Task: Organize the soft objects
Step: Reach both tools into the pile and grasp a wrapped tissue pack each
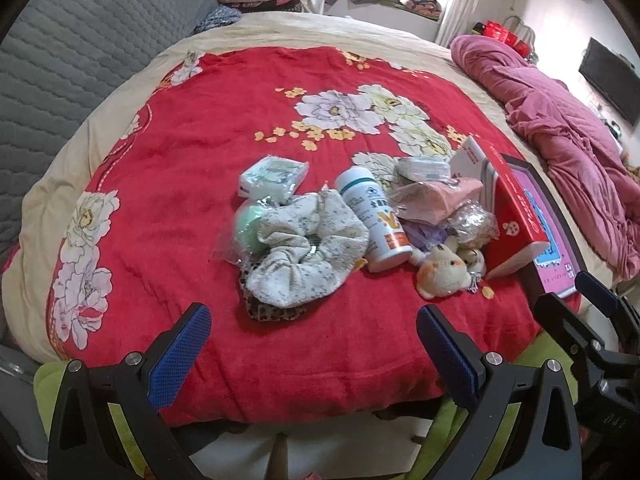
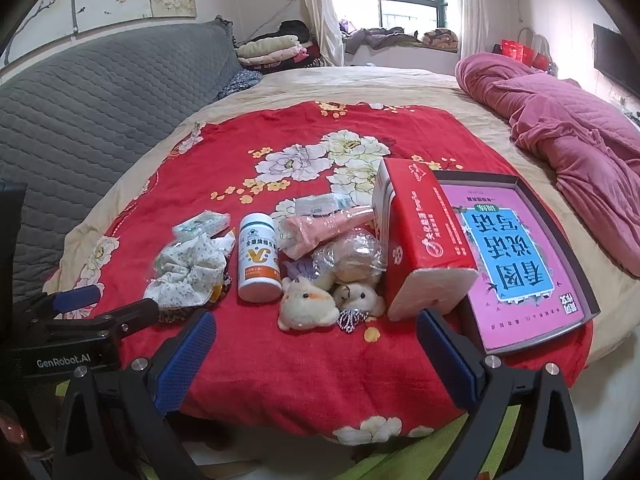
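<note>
My left gripper [image 1: 314, 354] and right gripper [image 2: 316, 354] both spread, empty. Floral scrunchie [image 1: 308, 256] just left of bottle [image 1: 374, 220]: light, squashy; I'd pinch bunched rim.

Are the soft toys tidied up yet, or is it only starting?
Only starting. Nothing looks sorted: the plush toy, floral scrunchie and white bottle lie jumbled on the red blanket. Left claw and right claw hang open, holding nothing. All the sorting remains.

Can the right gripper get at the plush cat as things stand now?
Probably yes. The right gripper is open, and the plush cat lies just ahead of it at the pile's near edge, with only bare red blanket between.
</note>
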`<act>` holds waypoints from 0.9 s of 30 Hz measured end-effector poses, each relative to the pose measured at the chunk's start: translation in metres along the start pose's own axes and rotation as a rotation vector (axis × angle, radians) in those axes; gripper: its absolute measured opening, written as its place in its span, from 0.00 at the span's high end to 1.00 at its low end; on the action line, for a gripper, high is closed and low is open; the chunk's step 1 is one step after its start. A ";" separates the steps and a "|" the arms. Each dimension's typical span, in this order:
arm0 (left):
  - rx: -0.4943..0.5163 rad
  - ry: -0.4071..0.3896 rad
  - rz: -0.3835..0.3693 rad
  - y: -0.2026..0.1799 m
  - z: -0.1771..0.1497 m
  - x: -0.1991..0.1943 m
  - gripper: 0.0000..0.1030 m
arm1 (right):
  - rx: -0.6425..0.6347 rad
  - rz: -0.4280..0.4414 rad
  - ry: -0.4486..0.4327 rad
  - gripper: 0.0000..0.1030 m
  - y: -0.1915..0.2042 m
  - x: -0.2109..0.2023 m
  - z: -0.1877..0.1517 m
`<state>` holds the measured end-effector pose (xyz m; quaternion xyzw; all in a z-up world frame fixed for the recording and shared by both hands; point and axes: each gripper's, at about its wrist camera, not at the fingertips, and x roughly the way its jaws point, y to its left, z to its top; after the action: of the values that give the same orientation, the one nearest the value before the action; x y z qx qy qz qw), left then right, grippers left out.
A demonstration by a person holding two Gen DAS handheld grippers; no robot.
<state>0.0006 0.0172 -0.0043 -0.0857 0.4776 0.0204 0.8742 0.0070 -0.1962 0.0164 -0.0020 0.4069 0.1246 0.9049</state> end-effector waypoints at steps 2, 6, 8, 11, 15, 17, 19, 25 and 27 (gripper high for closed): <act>-0.020 0.016 -0.011 0.007 0.005 0.005 0.00 | 0.003 0.021 0.007 0.02 0.001 0.005 0.007; -0.050 0.013 -0.002 0.022 0.018 0.012 0.00 | -0.026 -0.001 -0.025 0.02 0.005 0.014 0.034; -0.061 0.008 0.007 0.029 0.028 0.016 0.00 | -0.018 0.004 -0.022 0.02 0.005 0.022 0.047; -0.047 0.006 0.031 0.035 0.045 0.027 0.00 | -0.013 -0.004 0.000 0.02 0.007 0.039 0.065; -0.032 0.021 0.043 0.042 0.076 0.049 0.00 | -0.039 -0.031 0.047 0.03 0.014 0.069 0.086; -0.016 0.045 0.058 0.043 0.092 0.065 0.00 | -0.055 -0.054 0.081 0.03 0.017 0.085 0.095; -0.001 0.076 0.072 0.046 0.106 0.081 0.00 | -0.060 -0.072 0.113 0.03 0.018 0.098 0.104; 0.037 0.146 0.074 0.046 0.132 0.124 0.00 | -0.048 -0.159 0.218 0.03 0.011 0.144 0.128; 0.044 0.175 0.060 0.045 0.137 0.136 0.00 | -0.052 -0.180 0.262 0.05 0.011 0.162 0.133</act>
<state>0.1836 0.0786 -0.0516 -0.0533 0.5549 0.0286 0.8297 0.2054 -0.1353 -0.0131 -0.0781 0.5164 0.0521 0.8512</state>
